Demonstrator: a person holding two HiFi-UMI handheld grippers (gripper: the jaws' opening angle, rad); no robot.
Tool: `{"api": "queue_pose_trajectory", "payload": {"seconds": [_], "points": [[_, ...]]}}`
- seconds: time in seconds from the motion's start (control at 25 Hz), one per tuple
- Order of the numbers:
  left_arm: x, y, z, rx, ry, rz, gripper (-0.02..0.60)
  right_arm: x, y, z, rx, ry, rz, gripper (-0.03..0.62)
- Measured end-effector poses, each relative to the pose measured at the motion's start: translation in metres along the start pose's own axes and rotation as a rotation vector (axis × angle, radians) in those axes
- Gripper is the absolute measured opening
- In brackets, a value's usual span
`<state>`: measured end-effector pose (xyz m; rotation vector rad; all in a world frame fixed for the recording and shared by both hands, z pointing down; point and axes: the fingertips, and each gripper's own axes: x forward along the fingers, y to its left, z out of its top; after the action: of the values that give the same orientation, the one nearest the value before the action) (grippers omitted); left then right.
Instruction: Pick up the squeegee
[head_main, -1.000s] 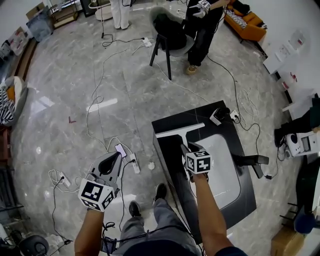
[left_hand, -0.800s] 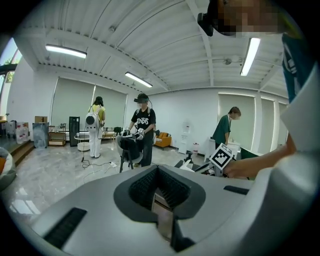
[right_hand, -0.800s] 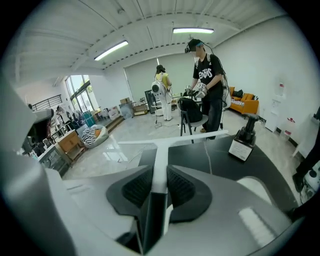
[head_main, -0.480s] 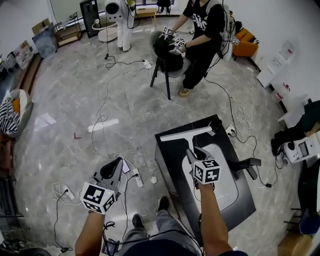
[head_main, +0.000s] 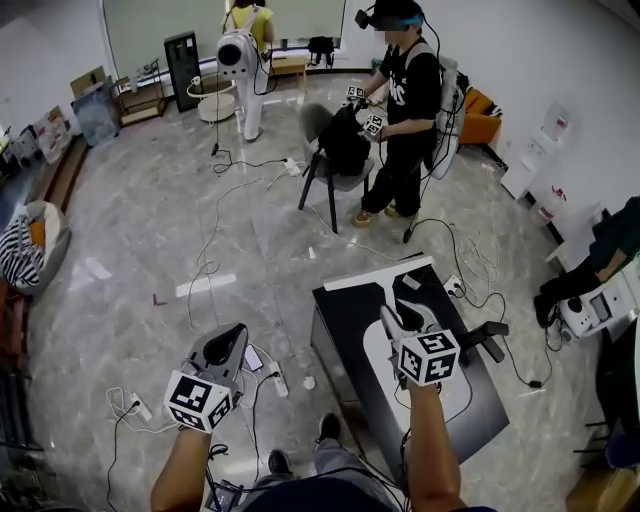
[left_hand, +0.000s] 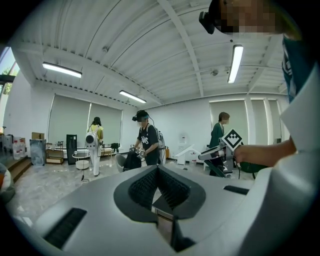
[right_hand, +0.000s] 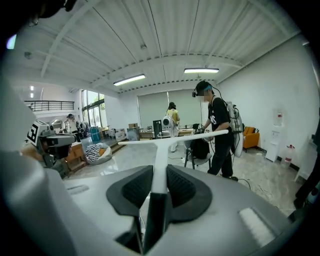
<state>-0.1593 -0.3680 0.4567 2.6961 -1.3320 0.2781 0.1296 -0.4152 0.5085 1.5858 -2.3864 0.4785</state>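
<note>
Two right gripper (right_hand: 159, 170) fingers (right_hand: 136, 190) clamping squeegee (right_hand: 161, 157)

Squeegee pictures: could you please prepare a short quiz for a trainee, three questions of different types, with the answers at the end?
1. Multiple choice: which part of the squeegee do the right tongs grip? A. the handle; B. the blade; C. no part, they are empty.
2. Fill in the blank: in the head view, the ____ tongs are over the black table.
3. True or false: the left tongs also hold the squeegee.

Key: 1. A. 2. right. 3. False; the left tongs are shut with nothing between them.
</note>
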Motion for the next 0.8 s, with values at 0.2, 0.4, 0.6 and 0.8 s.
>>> {"api": "queue_pose_trajectory", "payload": {"seconds": [0.2,0.4,0.6,0.8], "points": [[-0.025,0.001,0.016,0.018,-0.034,-0.007,0.005,-0.031,0.028,0.032,-0.04,-0.057,0.007,0.098],[-0.049,-0.002,0.033,0.041,-0.07,-0.01,0.005,-0.065,0.053,0.057,-0.079,-0.106,0.01,0.1],[-0.07,0.0,0.052,0.055,-0.105,-0.004,0.005,-0.093,0.077,0.084,-0.115,-0.156,0.016,0.1],[-0.088,-0.007,0.061,0.065,-0.13,0.0,0.005,-0.128,0.097,0.103,-0.156,-0.227,0.016,0.098]]}}
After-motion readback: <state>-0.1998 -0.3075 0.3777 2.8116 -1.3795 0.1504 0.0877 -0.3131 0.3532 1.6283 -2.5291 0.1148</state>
